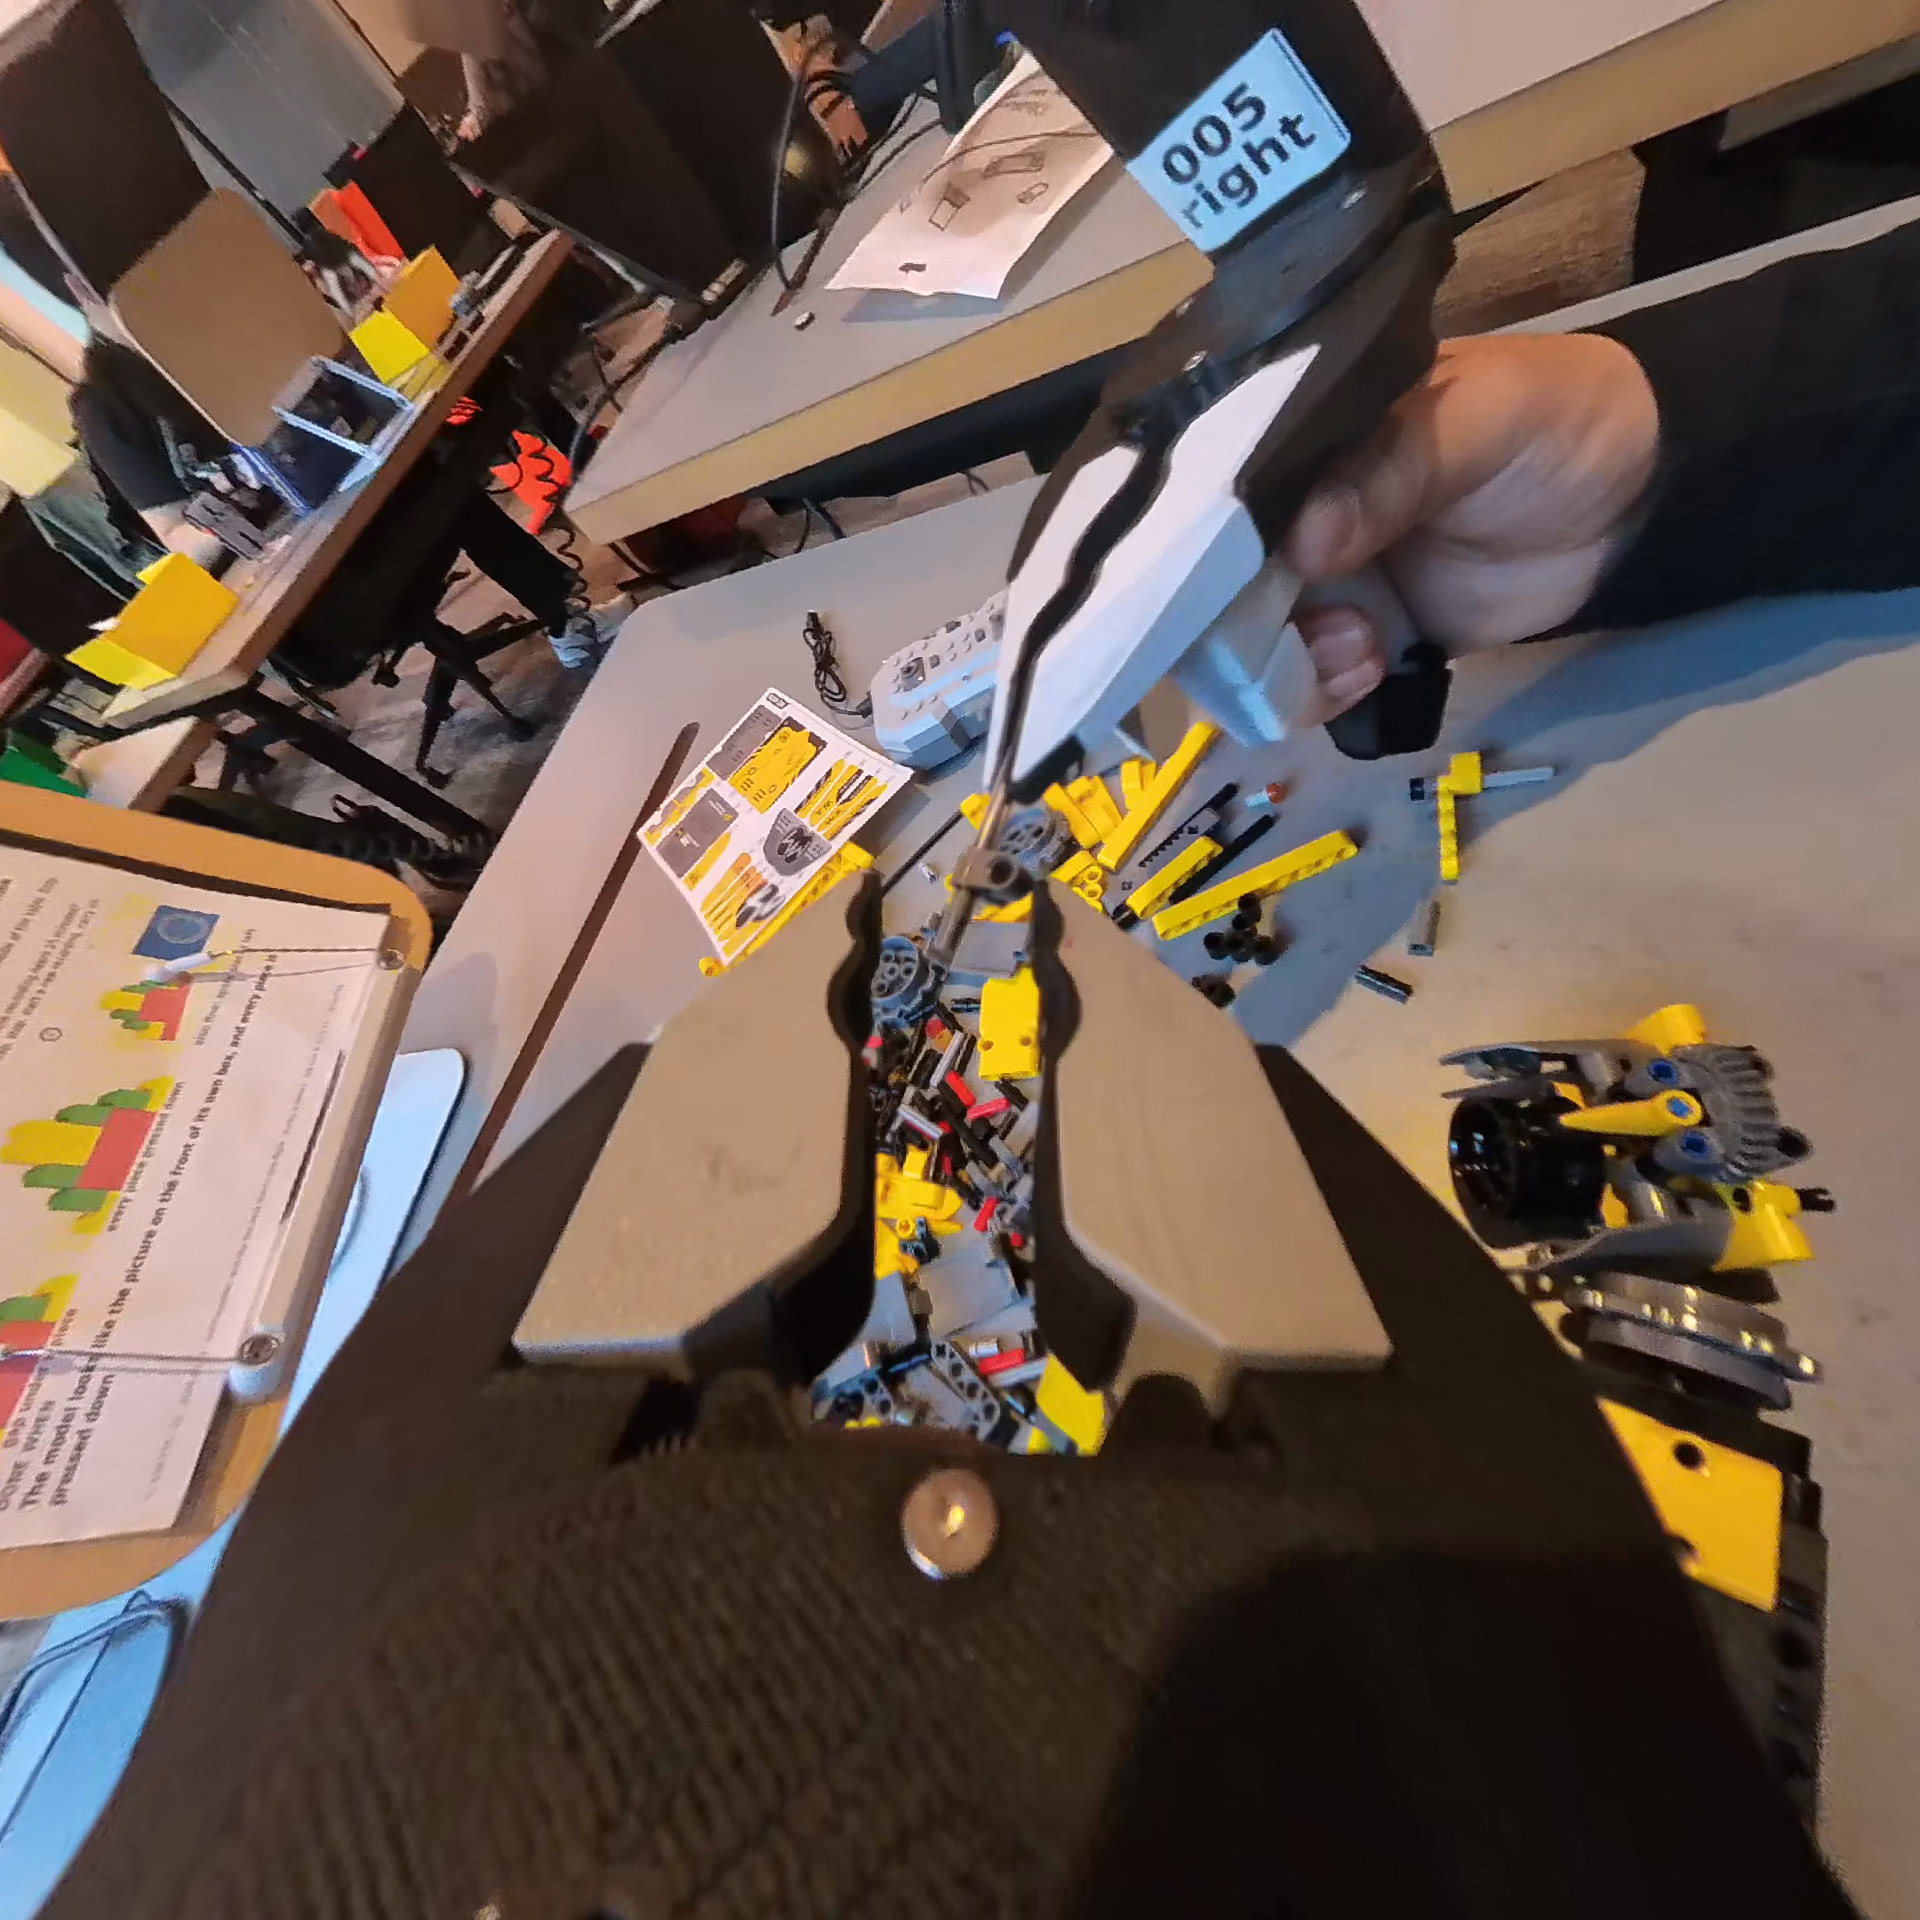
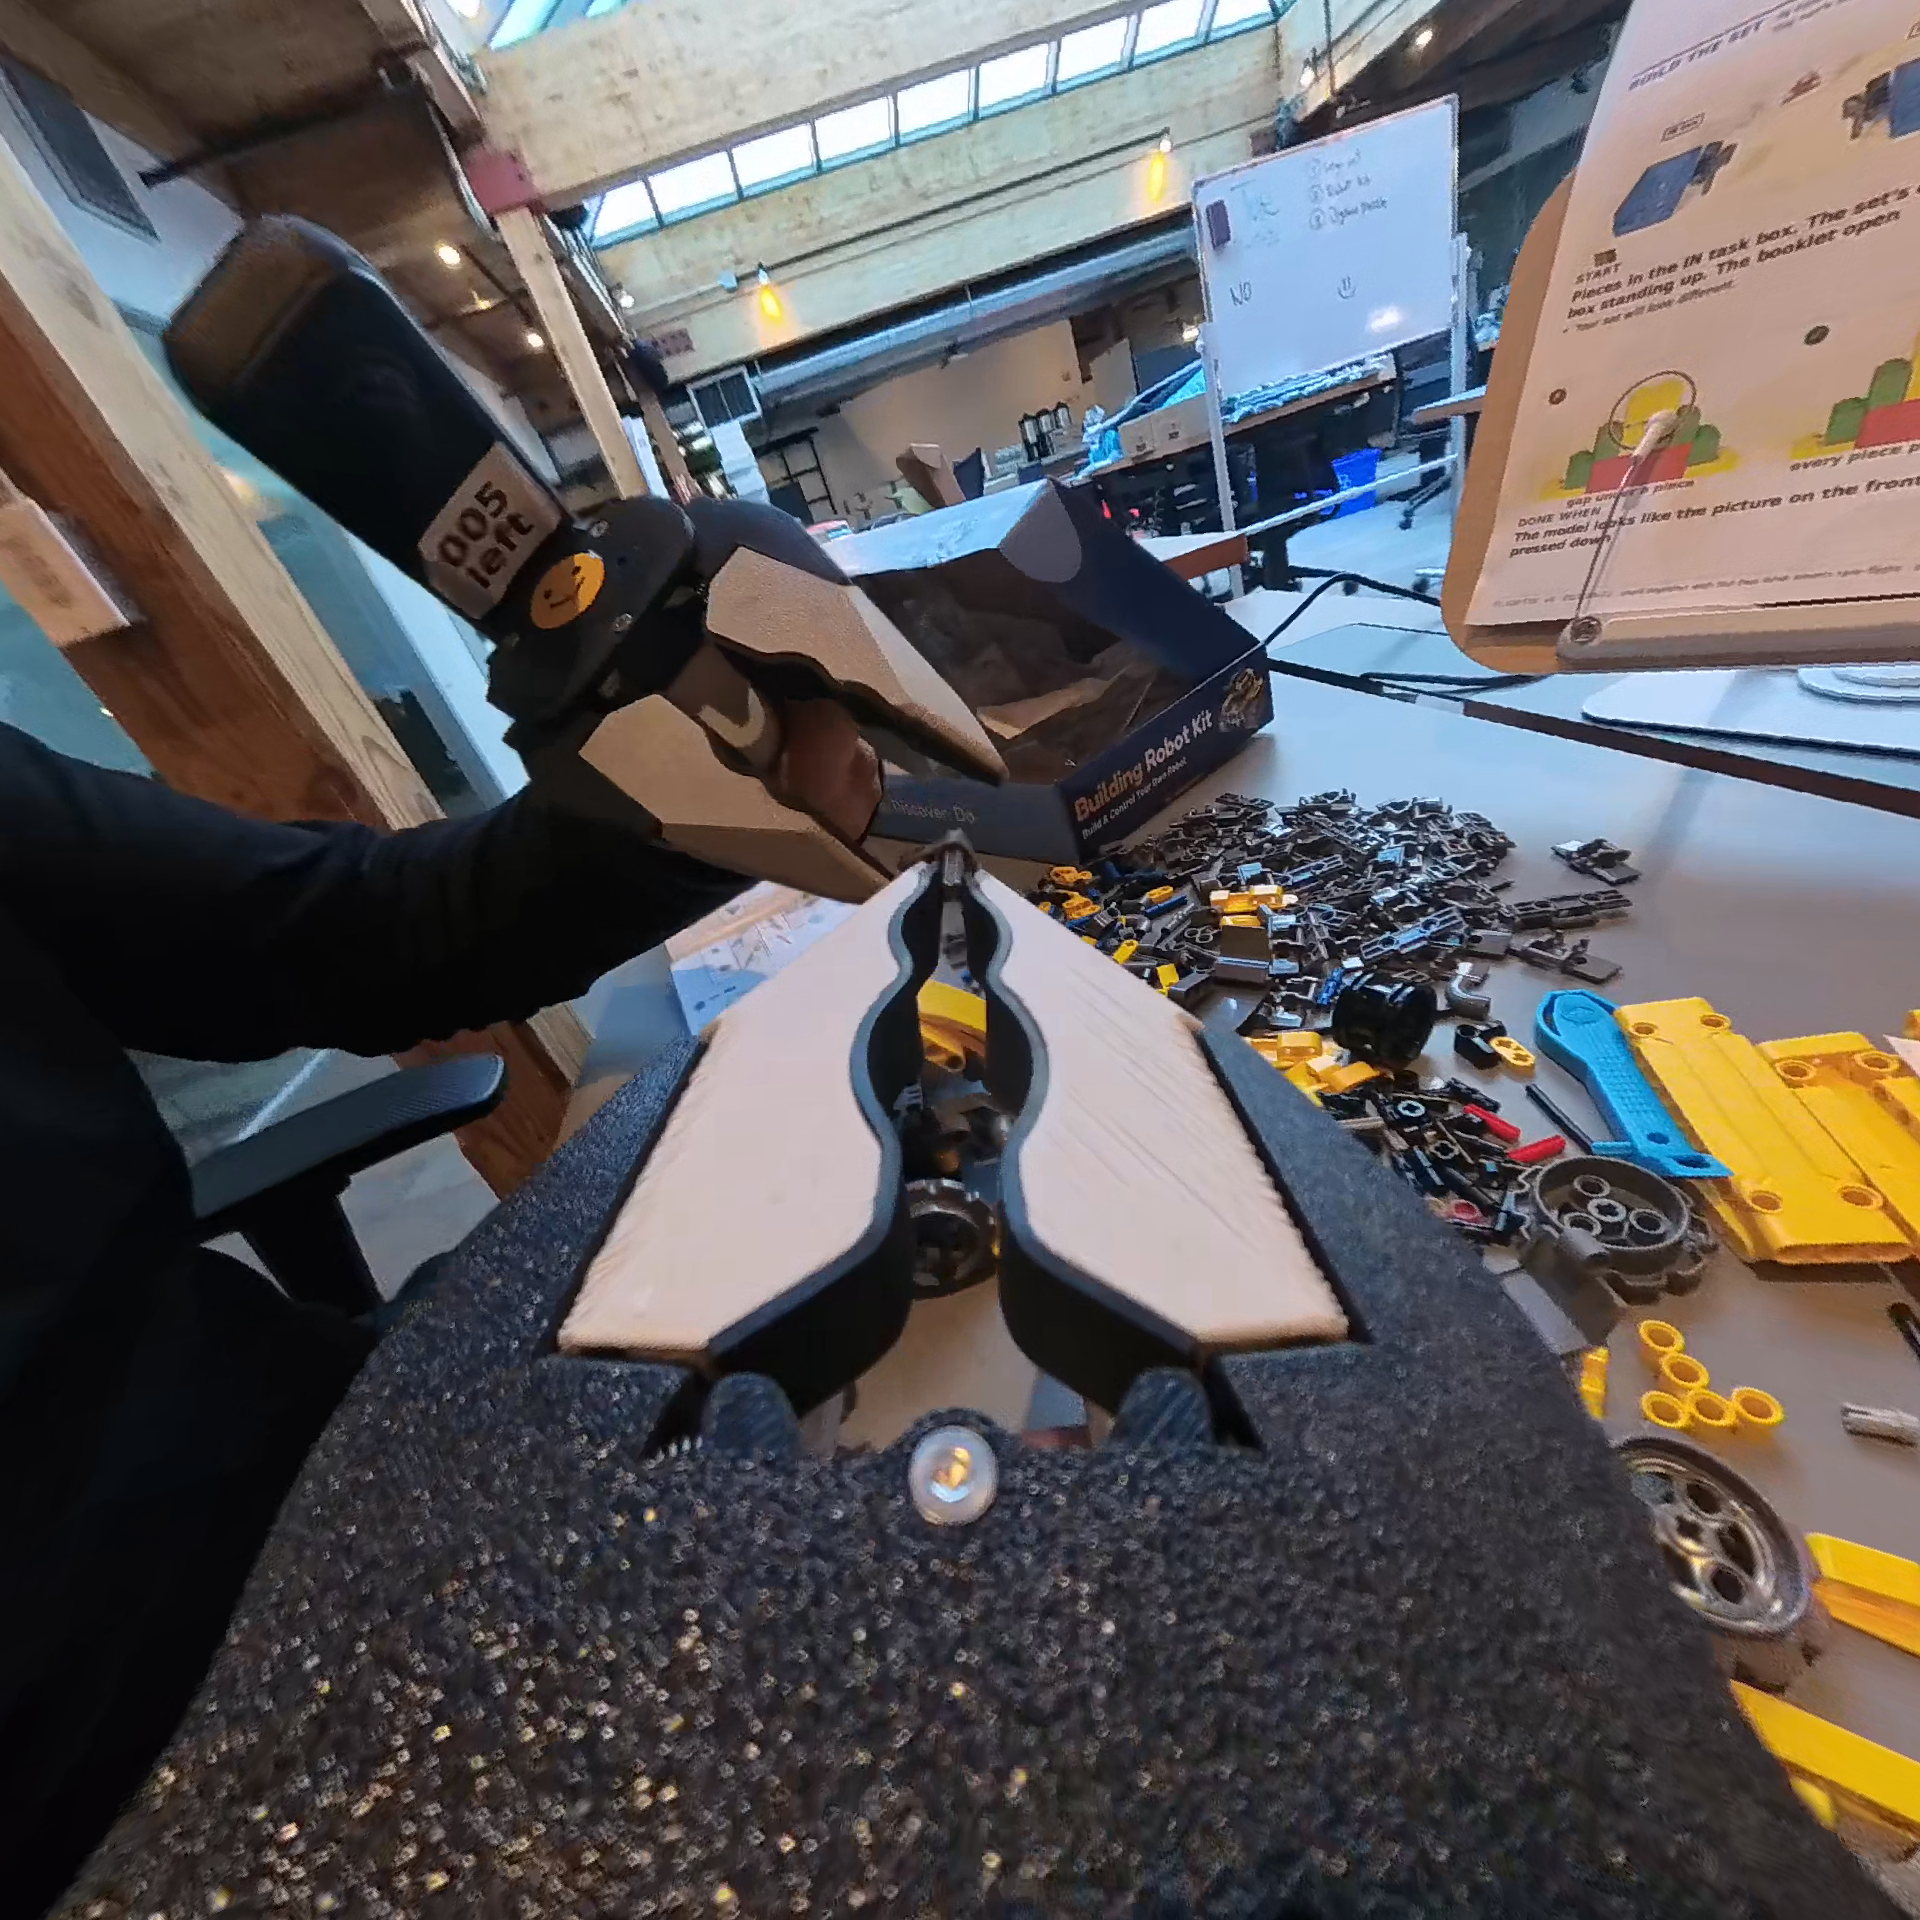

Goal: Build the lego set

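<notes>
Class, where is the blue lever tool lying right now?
Right wrist view, right side: the blue lever tool lies on the table, against the yellow panels, above a grey gear.

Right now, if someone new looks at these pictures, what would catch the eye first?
Two hand-held tools meet tip to tip over the grey table: the right tool pinches a thin grey rod, and the left tool closes on its small grey connector. Below lies a heap of yellow, black and grey building pieces, with a half-built yellow model to the right.
</notes>
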A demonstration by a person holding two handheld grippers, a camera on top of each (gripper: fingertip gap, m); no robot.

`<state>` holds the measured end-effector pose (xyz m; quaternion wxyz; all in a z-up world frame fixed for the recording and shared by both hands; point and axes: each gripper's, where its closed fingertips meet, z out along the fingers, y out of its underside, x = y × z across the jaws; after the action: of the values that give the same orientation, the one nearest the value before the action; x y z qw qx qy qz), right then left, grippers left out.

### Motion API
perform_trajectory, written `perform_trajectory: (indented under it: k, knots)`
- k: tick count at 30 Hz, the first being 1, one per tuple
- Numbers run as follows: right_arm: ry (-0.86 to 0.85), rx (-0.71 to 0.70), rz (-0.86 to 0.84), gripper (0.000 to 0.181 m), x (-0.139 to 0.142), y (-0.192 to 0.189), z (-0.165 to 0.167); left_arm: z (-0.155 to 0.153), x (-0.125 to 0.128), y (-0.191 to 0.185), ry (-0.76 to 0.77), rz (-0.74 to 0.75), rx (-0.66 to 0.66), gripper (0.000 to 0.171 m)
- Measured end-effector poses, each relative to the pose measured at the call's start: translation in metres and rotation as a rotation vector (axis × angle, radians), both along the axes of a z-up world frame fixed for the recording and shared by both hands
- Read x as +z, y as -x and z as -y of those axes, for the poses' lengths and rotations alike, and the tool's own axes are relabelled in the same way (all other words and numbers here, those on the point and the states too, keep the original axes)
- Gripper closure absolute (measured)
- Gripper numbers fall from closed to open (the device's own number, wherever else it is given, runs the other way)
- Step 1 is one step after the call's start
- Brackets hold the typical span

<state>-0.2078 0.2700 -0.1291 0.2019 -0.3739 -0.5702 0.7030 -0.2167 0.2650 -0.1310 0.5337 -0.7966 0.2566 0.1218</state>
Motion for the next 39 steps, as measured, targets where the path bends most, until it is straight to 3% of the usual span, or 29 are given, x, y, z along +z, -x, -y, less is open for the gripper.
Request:
perform_trajectory:
  k: [5,10,12,15,20,23,26,29,35,39]
  knots:
    - [0.034,0.020,-0.007,0.178,0.004,-0.002,0.000,0.008,-0.001,0.007,0.043,0.018,-0.015,0.143]
    - [0.076,0.063,0.002,0.178,0.004,-0.003,0.005,0.006,-0.001,0.002,0.055,-0.028,-0.034,0.152]
    - [0.089,0.073,0.010,0.178,0.003,-0.003,0.006,0.005,0.000,-0.002,0.054,-0.047,-0.049,0.165]
    - [0.123,0.090,0.020,0.178,0.004,-0.004,0.005,0.005,0.001,-0.004,0.069,-0.075,-0.052,0.167]
    - [0.137,0.097,0.049,0.144,0.003,-0.001,0.008,0.004,0.005,-0.008,0.065,-0.111,-0.055,0.168]
    - [0.117,0.104,0.043,0.145,0.003,-0.002,0.013,0.003,0.002,-0.012,0.075,-0.129,-0.061,0.168]
    - [0.111,0.108,0.045,0.162,0.002,-0.003,0.015,0.002,-0.001,-0.017,0.078,-0.136,-0.069,0.168]
    - [0.092,0.087,0.053,0.164,0.000,-0.002,0.011,0.002,-0.001,-0.014,0.079,-0.153,-0.054,0.168]
    - [0.131,-0.027,0.022,0.165,0.009,-0.001,-0.022,0.005,-0.006,0.018,0.085,-0.106,0.045,0.168]
    - [0.077,-0.084,0.026,0.165,0.007,0.000,-0.034,0.015,-0.050,0.067,0.267,-0.033,0.168,0.168]
